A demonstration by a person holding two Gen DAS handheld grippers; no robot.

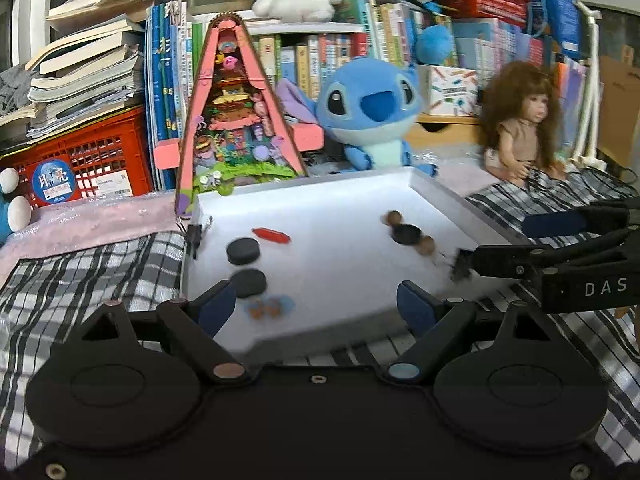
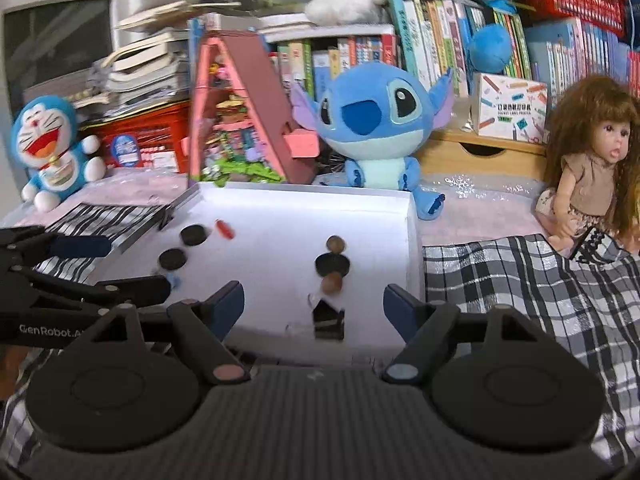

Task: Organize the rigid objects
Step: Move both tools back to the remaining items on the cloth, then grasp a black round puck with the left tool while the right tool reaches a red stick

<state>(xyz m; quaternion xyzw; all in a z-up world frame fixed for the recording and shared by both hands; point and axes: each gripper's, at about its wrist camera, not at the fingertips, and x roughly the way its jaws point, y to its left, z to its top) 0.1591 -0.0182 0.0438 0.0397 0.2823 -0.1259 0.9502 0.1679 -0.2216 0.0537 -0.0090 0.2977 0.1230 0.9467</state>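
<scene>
A white tray (image 1: 440, 200) (image 2: 412, 240) lies on a checkered cloth. Inside it lie two black discs (image 1: 243, 251) (image 2: 194, 235), a red capsule-shaped piece (image 1: 271, 235) (image 2: 225, 229) and a flat blue and orange piece (image 1: 270, 307). Further right are a third black disc (image 1: 407, 234) (image 2: 332, 264) between two brown balls, and a black clip (image 1: 460, 266) (image 2: 328, 320). My left gripper (image 1: 316, 304) (image 2: 128, 266) hovers open over the tray's near left part. My right gripper (image 2: 314, 304) (image 1: 508, 242) hovers open over the near right part, with the clip just ahead. Neither holds anything.
Behind the tray stand a pink triangular toy house (image 1: 236, 112), a blue plush (image 1: 372, 108) (image 2: 376, 120) and a long-haired doll (image 1: 520, 120) (image 2: 592, 168). A blue cat plush (image 2: 48, 148), a red crate (image 1: 92, 160) and stacked books fill the back left. Checkered cloth (image 2: 520, 280) spreads on both sides.
</scene>
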